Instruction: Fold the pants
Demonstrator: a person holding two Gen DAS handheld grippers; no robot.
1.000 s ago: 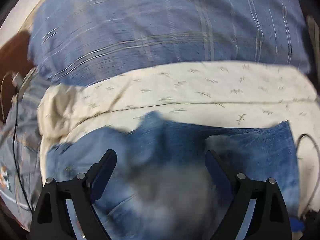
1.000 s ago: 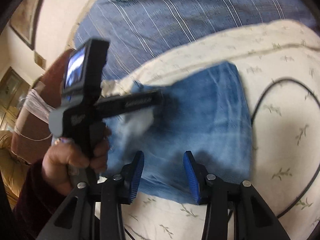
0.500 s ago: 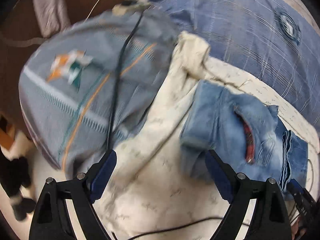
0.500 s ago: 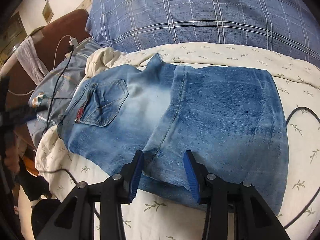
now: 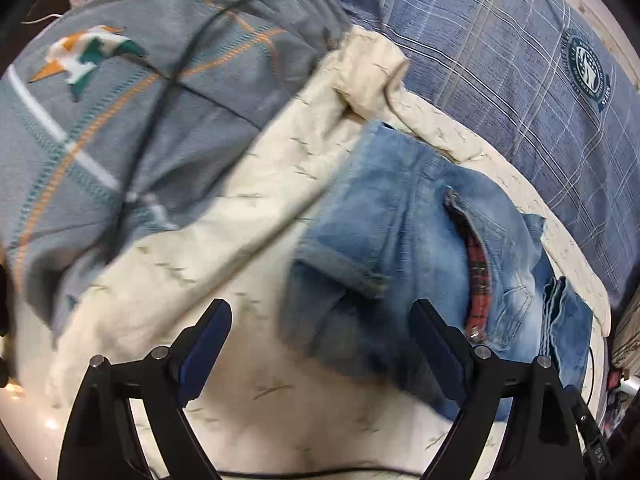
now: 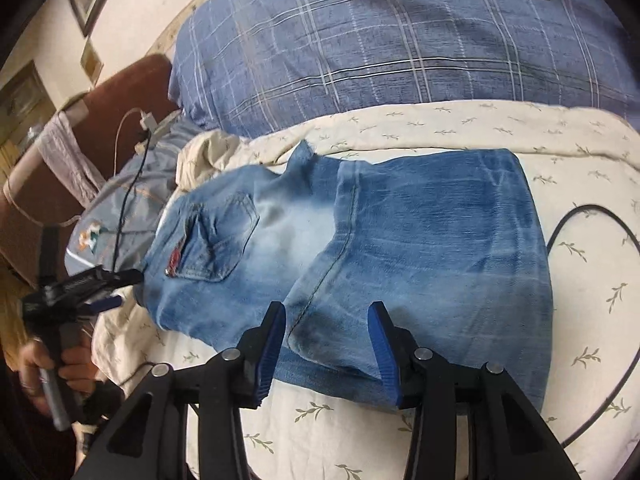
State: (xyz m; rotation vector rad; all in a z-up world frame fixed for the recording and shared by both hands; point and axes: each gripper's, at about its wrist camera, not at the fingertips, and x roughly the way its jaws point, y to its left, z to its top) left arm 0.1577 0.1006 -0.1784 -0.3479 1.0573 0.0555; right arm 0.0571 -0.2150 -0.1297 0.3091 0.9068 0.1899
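Light blue jeans (image 6: 400, 248) lie folded on a cream bedspread (image 6: 592, 304); the back pocket with red plaid lining faces up. They also show in the left wrist view (image 5: 400, 248). My right gripper (image 6: 332, 344) is open and empty, hovering over the near folded edge. My left gripper (image 5: 320, 344) is open and empty at the waist end, above the bedspread (image 5: 224, 280); it also shows at the left of the right wrist view (image 6: 108, 284), held in a hand.
A blue plaid pillow (image 6: 400, 40) lies behind the jeans. A grey pillow with an orange-green logo (image 5: 120, 120) and a black cable (image 5: 160, 92) lie at the left. Another black cable (image 6: 580, 216) curves on the bedspread at the right. A brown headboard (image 6: 100, 100) stands far left.
My left gripper has drawn off the jeans and swung to their waist end. My right gripper stays over the near edge, slightly closer. The jeans lie folded and released.
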